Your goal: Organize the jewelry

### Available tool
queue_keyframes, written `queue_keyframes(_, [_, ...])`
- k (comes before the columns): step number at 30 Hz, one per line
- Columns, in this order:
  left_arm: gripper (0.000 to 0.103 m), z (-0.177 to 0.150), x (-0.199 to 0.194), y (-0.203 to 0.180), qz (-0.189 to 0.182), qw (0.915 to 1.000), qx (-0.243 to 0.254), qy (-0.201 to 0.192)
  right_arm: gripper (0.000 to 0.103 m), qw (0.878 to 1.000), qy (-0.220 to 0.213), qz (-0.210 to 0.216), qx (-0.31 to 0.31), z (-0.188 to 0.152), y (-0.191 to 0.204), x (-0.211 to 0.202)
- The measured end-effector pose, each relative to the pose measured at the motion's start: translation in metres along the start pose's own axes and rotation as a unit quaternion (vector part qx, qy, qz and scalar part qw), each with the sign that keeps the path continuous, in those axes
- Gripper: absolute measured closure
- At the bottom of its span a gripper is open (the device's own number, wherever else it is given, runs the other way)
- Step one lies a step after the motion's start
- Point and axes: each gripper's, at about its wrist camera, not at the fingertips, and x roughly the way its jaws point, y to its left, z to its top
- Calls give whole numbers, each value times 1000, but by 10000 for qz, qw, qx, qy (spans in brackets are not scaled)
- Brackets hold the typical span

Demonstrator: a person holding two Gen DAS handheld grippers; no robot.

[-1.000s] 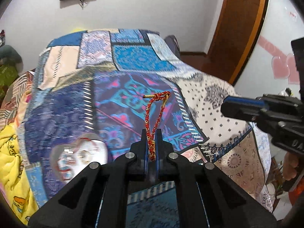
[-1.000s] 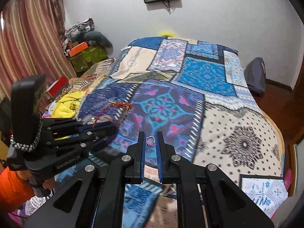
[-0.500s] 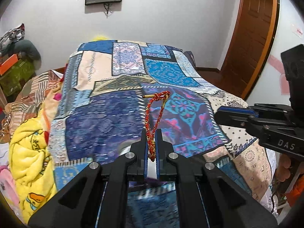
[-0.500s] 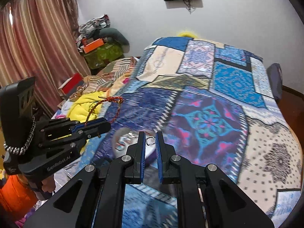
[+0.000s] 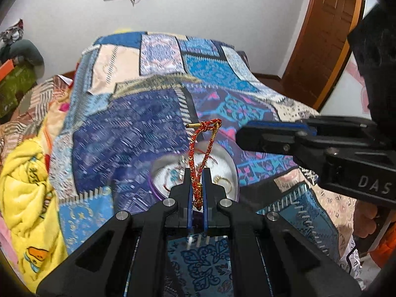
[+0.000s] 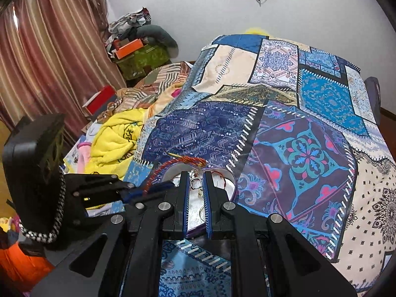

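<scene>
Above the round white jewelry dish on the patchwork bedspread, the left gripper is clamped on a red-and-gold braided cord bracelet whose loop stands up over the dish, while the right gripper, just right of it, is pinched on a small metal ring at its tips. Compared with a second earlier, both grippers have travelled from the open bedspread to directly over the dish, which now fills the space beneath the jaws; both items appear positioned for release into it
</scene>
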Motion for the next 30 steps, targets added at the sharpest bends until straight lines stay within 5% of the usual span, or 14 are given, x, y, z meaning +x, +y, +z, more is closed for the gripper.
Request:
queue_keyframes(14, [92, 0, -6, 8, 386, 9990, 109, -197, 94, 9994, 303, 150, -68, -8, 6, 22])
queue_keyframes(18, [74, 2, -17, 14, 560, 9978, 99, -350, 93, 9986, 492, 184, -98, -14, 9, 33])
queue_keyframes(21, [74, 2, -21, 16, 649, 9971, 134, -385, 93, 9978, 620, 226, -53, -15, 9, 36])
queue_keyframes(30, [73, 8, -45, 22, 783, 9949, 13, -633, 88, 9995, 308, 109, 25, -1, 7, 4])
